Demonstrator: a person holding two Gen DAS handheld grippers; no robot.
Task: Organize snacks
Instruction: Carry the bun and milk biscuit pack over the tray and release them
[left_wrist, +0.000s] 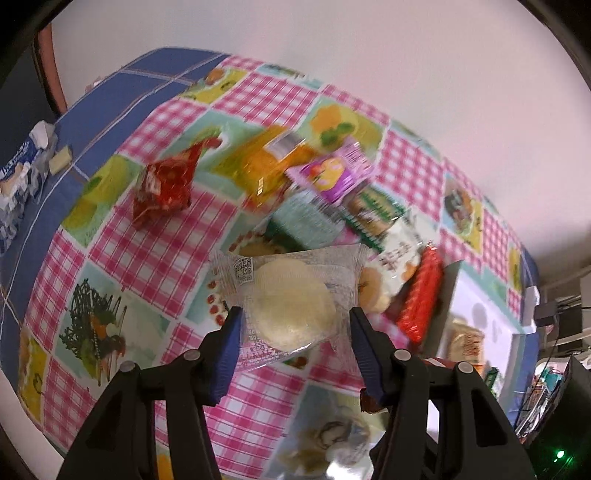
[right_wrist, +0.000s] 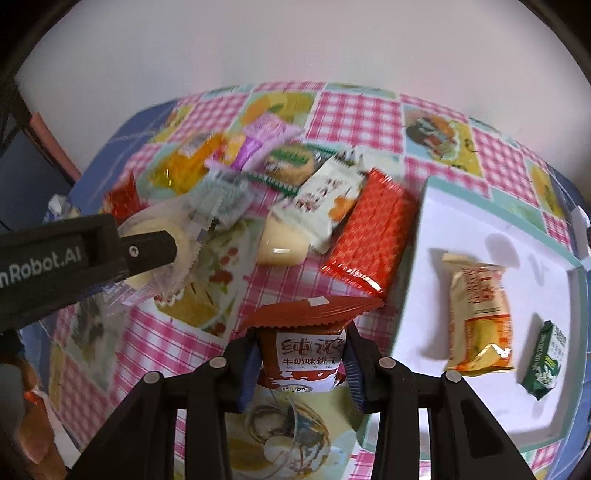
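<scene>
A round pale bun in a clear wrapper (left_wrist: 291, 306) sits pinched between the blue pads of the left gripper (left_wrist: 295, 325), held up off the checked tablecloth (left_wrist: 147, 251). The right gripper (right_wrist: 301, 354) is closed tight on a red and white milk biscuit packet (right_wrist: 306, 350), its crimped red top sticking out past the fingers.

Behind both lies the snack pile: a big red wafer pack (right_wrist: 369, 240), a white sachet (right_wrist: 325, 203) beside it, a green-labelled biscuit (right_wrist: 291, 162), an orange pack (right_wrist: 188, 162), a purple one (right_wrist: 266, 136) and a crumpled red bag (left_wrist: 162, 184) apart to the left.

Off to the right stands a white tray (right_wrist: 424, 258) holding a yellow-orange packet (right_wrist: 480, 317) and a small green packet (right_wrist: 546, 362), near each other but not touching.
</scene>
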